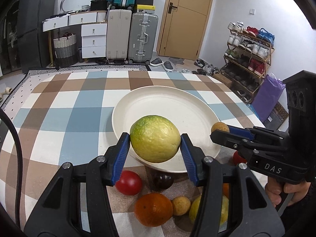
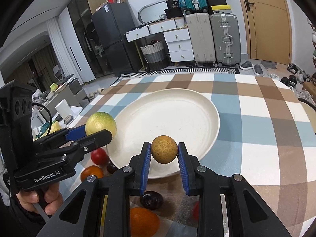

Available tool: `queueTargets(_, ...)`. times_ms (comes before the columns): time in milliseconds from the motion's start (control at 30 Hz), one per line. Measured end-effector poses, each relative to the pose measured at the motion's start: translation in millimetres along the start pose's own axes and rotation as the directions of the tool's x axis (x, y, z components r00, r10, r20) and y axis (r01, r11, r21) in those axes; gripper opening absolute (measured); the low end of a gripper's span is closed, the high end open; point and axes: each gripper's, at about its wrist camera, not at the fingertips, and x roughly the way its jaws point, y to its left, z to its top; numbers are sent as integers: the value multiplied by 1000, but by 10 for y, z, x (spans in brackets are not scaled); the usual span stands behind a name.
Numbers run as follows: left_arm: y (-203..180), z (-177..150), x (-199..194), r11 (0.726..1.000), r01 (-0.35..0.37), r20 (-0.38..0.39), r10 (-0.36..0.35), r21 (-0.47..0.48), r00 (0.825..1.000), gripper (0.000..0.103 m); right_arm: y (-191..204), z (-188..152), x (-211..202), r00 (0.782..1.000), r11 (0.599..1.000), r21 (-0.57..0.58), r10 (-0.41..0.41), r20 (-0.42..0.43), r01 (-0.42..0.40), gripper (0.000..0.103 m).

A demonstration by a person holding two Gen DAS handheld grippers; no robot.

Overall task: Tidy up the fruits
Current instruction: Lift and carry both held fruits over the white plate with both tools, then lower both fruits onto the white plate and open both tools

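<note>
My left gripper (image 1: 155,144) is shut on a large yellow-green citrus fruit (image 1: 155,138) and holds it above the near rim of a white plate (image 1: 169,102). My right gripper (image 2: 164,151) is shut on a small tan round fruit (image 2: 164,149) above the plate's (image 2: 177,108) near edge. Each gripper shows in the other's view, the left (image 2: 94,133) with its citrus (image 2: 100,123), the right (image 1: 221,131) with its tan fruit (image 1: 219,127). On the cloth near me lie a red tomato (image 1: 128,182), a dark plum (image 1: 163,180), an orange (image 1: 153,209), another tan fruit (image 1: 180,205) and another yellow-green fruit (image 1: 197,209).
The table has a checked blue, brown and white cloth (image 1: 69,108). Beyond it stand suitcases (image 1: 142,37), white drawers (image 1: 93,39), a shoe rack (image 1: 248,55) and a door (image 1: 187,17). A red fruit (image 1: 238,158) lies under the right gripper.
</note>
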Motion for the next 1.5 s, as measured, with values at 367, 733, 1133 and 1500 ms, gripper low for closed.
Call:
queueTargets(367,-155,-76,57,998,-13,-18,14,63,1000,50,29,-55,81,1000,1000,-23,-12,-17,12,28)
queueTargets(733,-198,-117,71,996,-30,-25,32,80,999,50,-18,-61,46,999,999,-1,-32,5,32,39)
queueTargets(1133,-92,-111,-191,998,-30,55,27,52,998,85,14,-111,-136,993,993,-46,-107,57,110,77)
queueTargets(1500,98,-172,-316,999,-53,55,54,-13,997,103,-72,-88,-202,990,992,-19,-127,61,128,103)
